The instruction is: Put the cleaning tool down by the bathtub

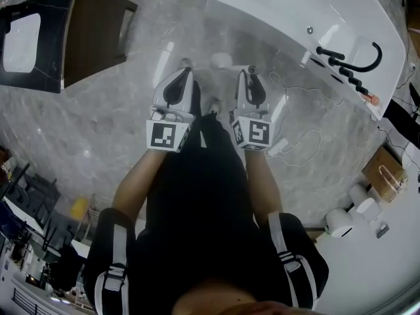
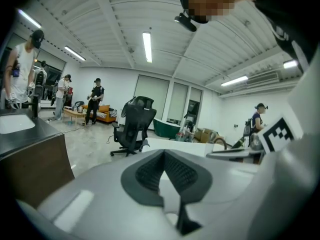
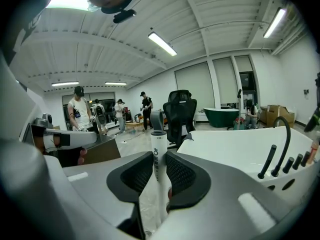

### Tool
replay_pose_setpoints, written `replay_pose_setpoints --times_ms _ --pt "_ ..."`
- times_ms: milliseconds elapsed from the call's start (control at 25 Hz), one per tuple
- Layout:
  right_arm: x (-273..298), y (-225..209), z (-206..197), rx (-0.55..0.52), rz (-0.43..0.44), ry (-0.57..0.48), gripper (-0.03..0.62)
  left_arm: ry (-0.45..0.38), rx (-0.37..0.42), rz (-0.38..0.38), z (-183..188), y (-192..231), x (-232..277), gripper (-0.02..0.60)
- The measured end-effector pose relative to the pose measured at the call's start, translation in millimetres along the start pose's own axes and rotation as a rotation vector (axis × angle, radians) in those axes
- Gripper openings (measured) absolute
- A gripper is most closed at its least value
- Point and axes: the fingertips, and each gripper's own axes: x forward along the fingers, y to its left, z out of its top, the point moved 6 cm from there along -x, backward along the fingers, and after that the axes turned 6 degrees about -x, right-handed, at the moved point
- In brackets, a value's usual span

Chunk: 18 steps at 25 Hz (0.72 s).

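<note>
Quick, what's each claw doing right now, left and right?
Left claw: closed, nothing between its jaws.
Right claw: closed on the white handle of the cleaning tool.

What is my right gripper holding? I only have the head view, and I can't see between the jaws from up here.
Observer: The right gripper is shut on the cleaning tool, whose white handle stands upright between its jaws.
Operator: And the left one, anything in it?
Observer: No. The left gripper has its jaws together with nothing between them.
Operator: What's at the top end of the tool?
Observer: A grey loop sits on top of the handle, above the jaws.
</note>
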Motion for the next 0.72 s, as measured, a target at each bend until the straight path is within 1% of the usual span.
replay_pose_setpoints --times_ms 200,280,480,720 --pt "29 2 -26 0.001 -0.001 0.032 0.087 0.008 -0.042 -0.005 -26 18 20 0.008" --pt "40 3 -36 0.002 -0.004 0.043 0.087 0.030 -0.056 -0.007 -35 24 25 0.008" --pt "68 6 -66 0.008 -0.020 0.074 0.087 0.067 -0.062 -0.015 -58 42 40 0.008" --pt "102 8 -106 0.017 -0.044 0.116 0.087 0.074 -0.074 -0.017 -83 60 59 0.008"
